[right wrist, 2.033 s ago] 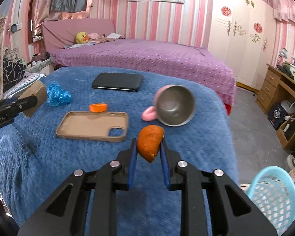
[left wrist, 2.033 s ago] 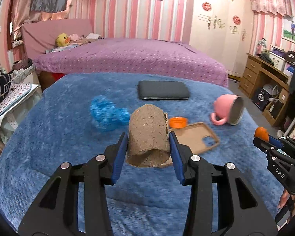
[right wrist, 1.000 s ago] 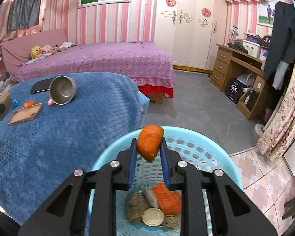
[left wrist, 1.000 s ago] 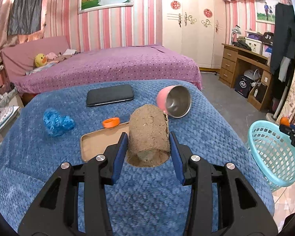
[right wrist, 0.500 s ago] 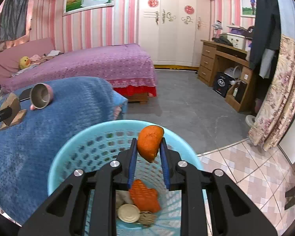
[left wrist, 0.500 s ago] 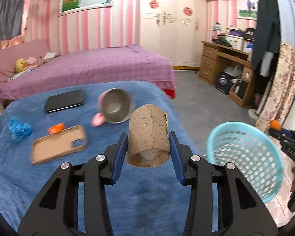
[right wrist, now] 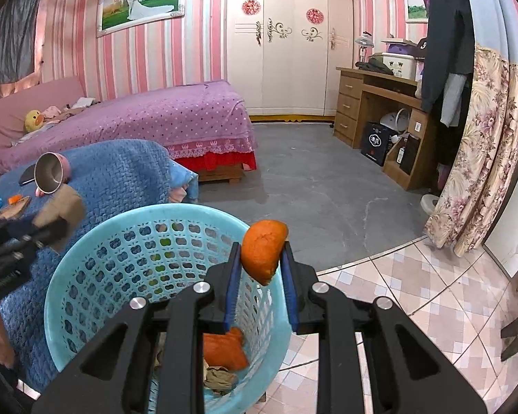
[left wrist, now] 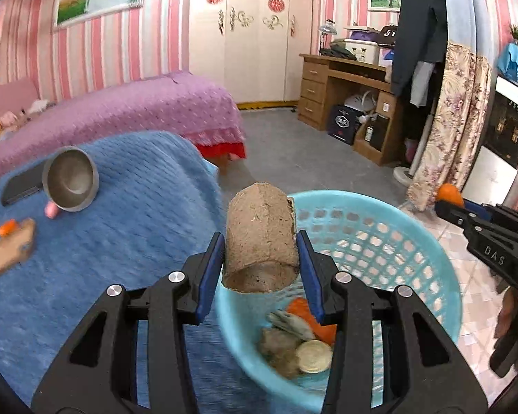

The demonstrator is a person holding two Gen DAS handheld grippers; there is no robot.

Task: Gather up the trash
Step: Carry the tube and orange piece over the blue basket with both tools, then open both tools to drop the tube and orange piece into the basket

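Note:
My left gripper [left wrist: 261, 258] is shut on a brown cardboard tube [left wrist: 260, 234], held over the near rim of a light blue plastic basket [left wrist: 428, 258]. In the right wrist view my right gripper [right wrist: 260, 269] is shut on a piece of orange peel [right wrist: 263, 254], above the right rim of the same basket [right wrist: 86, 258]. Orange peel, a round lid and crumpled paper lie in the basket's bottom. The right gripper [left wrist: 449, 205] with its peel shows at the right of the left wrist view. The left gripper's tube [right wrist: 62, 212] appears blurred at the left of the right wrist view.
A blue blanket [left wrist: 131, 227] covers the surface left of the basket, with a pink metal-lined mug [left wrist: 70, 184], a tan phone case [left wrist: 7, 250], an orange cap [left wrist: 6, 228] and a dark case. A purple bed [right wrist: 176, 114], a wooden desk [right wrist: 380, 103] and grey floor lie beyond.
Both grippers swung right, away from the blanket. The left gripper and its tube came over the basket's rim. The right gripper and its peel shifted from the basket's middle towards its right rim.

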